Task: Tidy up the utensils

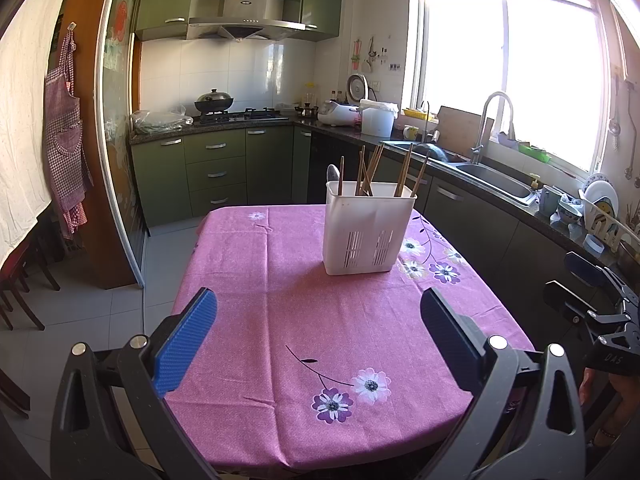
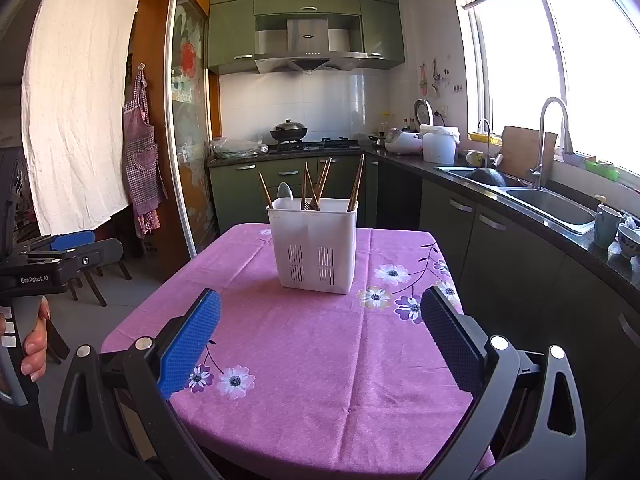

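A white slotted utensil holder (image 1: 366, 232) stands upright on the pink flowered tablecloth (image 1: 304, 320), toward the table's far side; it also shows in the right wrist view (image 2: 314, 246). Several wooden chopsticks (image 1: 370, 170) and a spoon (image 1: 333, 172) stand in it; in the right wrist view the chopsticks (image 2: 316, 186) and the spoon (image 2: 285, 191) show too. My left gripper (image 1: 318, 330) is open and empty, held above the near part of the table. My right gripper (image 2: 320, 332) is open and empty, also short of the holder. The right gripper shows at the left wrist view's right edge (image 1: 580, 284).
A dark counter with a steel sink (image 2: 548, 200) and tap runs along the right under the window. A stove with a wok (image 2: 289, 131) and green cabinets are at the back. Dishes (image 1: 600, 204) sit on the counter. Chairs (image 2: 92, 276) stand left of the table.
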The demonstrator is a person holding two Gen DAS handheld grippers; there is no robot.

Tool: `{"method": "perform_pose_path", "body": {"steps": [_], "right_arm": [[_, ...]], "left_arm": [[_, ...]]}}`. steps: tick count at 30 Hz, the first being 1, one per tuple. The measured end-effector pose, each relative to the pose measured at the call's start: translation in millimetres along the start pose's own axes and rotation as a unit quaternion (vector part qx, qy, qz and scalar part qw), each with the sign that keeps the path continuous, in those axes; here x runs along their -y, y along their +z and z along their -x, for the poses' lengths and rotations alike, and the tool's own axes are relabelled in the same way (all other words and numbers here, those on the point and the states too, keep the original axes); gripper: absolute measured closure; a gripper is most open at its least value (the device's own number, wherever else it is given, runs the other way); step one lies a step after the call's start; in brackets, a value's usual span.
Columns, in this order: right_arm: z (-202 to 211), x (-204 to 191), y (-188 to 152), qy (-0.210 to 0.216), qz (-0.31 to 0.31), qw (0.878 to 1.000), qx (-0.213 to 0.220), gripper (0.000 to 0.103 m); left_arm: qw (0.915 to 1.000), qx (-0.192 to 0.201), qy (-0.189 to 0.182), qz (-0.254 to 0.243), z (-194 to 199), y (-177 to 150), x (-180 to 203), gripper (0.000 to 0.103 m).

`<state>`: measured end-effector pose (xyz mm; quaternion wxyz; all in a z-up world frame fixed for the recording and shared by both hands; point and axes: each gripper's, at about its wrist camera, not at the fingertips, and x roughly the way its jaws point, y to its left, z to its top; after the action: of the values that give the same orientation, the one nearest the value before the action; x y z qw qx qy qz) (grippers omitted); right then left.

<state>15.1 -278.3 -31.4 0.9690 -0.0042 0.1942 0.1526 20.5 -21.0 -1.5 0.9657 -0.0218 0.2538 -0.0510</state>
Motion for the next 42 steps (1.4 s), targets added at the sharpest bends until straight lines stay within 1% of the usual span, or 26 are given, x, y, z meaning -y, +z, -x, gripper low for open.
{"method": "perform_pose_path", "body": {"steps": [23, 30, 34, 37, 42], "right_arm": [[-1.0, -0.1, -0.8, 0.003, 0.0, 1.0, -0.003, 0.005], [-3.3, 0.7, -1.8, 0.005, 0.002, 1.0, -0.006, 0.005], [-3.5, 0.6, -2.0, 0.005, 0.003, 1.0, -0.006, 0.005], [-3.8, 0.9, -1.9, 0.005, 0.003, 1.0, -0.007, 0.005], [-4.0, 0.9, -1.9, 0.005, 0.003, 1.0, -0.007, 0.005]], "left_arm": [[1.0, 0.0, 0.002, -0.007, 1.3, 1.3, 1.7, 0.006], [0.9999, 0.001, 0.013, -0.011, 0.0, 1.8, 1.0, 0.006], [0.9998, -0.007, 0.012, -0.012, -2.5, 1.7, 0.3, 0.006], [0.9997, -0.008, 0.018, -0.016, -4.0, 1.6, 1.1, 0.006], [0.9996, -0.009, 0.019, -0.017, -3.1, 0.8, 1.2, 0.006]]}}
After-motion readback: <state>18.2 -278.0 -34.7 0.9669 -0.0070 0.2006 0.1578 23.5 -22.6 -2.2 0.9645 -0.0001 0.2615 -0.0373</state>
